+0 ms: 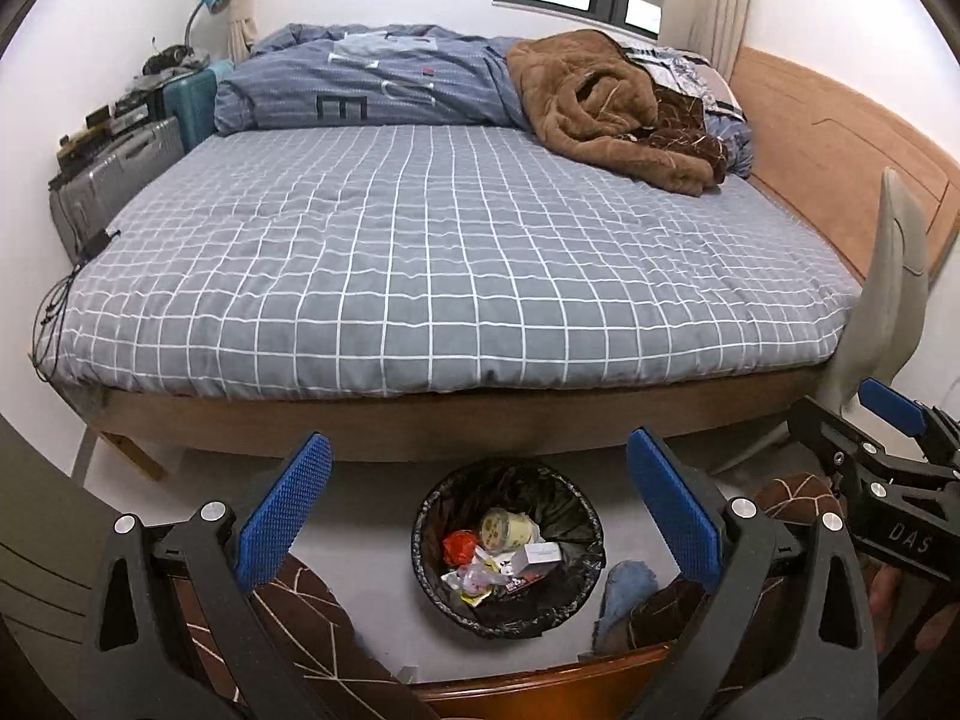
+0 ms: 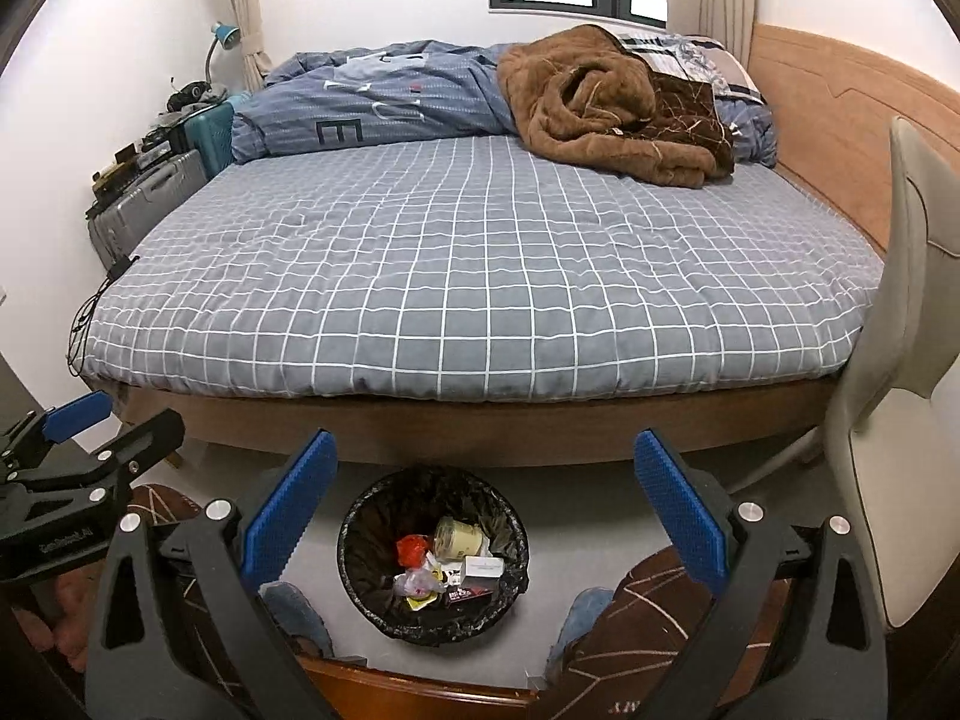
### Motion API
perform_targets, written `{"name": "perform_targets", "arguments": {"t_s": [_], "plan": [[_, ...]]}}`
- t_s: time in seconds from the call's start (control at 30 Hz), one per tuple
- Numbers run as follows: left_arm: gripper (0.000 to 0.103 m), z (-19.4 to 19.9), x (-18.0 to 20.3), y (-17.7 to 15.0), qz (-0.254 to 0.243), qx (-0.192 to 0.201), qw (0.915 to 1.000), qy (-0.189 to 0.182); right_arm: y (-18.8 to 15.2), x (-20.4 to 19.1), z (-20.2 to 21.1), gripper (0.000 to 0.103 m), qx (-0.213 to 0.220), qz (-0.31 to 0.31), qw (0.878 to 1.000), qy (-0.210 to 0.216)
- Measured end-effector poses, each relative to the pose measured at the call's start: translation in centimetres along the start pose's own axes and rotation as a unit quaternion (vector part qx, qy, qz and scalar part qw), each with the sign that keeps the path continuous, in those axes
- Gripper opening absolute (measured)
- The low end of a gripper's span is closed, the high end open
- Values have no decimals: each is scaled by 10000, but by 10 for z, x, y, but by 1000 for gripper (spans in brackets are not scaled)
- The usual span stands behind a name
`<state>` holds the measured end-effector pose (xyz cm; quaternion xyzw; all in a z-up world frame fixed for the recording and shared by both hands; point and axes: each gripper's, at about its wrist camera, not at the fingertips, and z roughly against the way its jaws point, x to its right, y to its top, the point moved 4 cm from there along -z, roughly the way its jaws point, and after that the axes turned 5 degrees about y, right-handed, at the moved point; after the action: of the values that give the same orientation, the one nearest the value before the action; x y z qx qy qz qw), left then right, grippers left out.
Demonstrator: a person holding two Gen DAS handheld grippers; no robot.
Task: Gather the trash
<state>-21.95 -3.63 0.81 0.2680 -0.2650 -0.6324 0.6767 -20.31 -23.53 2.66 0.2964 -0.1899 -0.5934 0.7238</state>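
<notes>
Both views look across a bed [image 1: 456,264] covered in a soft grey sheet with a white grid; its wooden frame runs along the bottom edge. At the far end lie a rumpled blue duvet [image 1: 372,78] and a fuzzy brown blanket [image 1: 606,108].

On the pale floor just in front of the bed stands a round bin [image 1: 507,552] lined with a crinkled black bag. The trash [image 1: 510,552] sits inside it: a cream round tub, a red crumpled wrapper, a small white box and clear plastic scraps. Smaller pieces are too jumbled to make out.

The left gripper [image 1: 480,516] is spread wide and holds nothing, its blue pads [image 1: 282,516] knobbly between black plastic arms. The right gripper [image 2: 486,510] is likewise spread and empty. Each shows at the edge of the other's view, cut off by the frame.

A beige chair [image 2: 900,372] stands at the right, partly cut off. Hard-shell suitcases [image 1: 120,168] line the left wall under clutter that is hard to read. Brown patterned trousers [image 2: 630,636] and blue slippers [image 1: 624,594] show low down, behind a curved wooden edge [image 1: 540,690].
</notes>
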Motion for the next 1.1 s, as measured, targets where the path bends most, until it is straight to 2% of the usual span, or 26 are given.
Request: {"name": "perform_targets", "arguments": {"t_s": [1.1], "plan": [[97,0,0,-3,-81,-52,9999,57,-3,-2,1,95,-17,29,10000,-5]]}}
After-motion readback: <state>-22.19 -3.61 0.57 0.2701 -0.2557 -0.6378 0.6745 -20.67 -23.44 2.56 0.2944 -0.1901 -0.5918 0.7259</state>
